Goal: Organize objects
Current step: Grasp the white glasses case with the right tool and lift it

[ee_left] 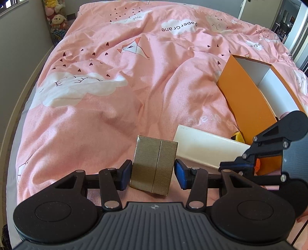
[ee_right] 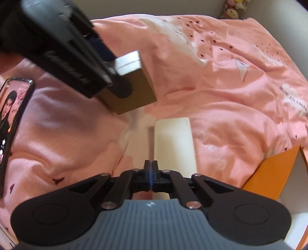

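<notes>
My left gripper is shut on a gold box, its blue pads against the box's two sides, and holds it above the pink bed cover. In the right wrist view the same gold box hangs in the left gripper at upper left. A white flat box lies on the cover just right of it; it shows ahead of my right gripper, which is shut and empty above the white box's near end. An open orange box with a white inside lies at the right.
A pink printed duvet covers the bed. A phone with a lit screen lies at the left in the right wrist view. A yellow item peeks out beside the orange box. Plush toys stand in the far corner.
</notes>
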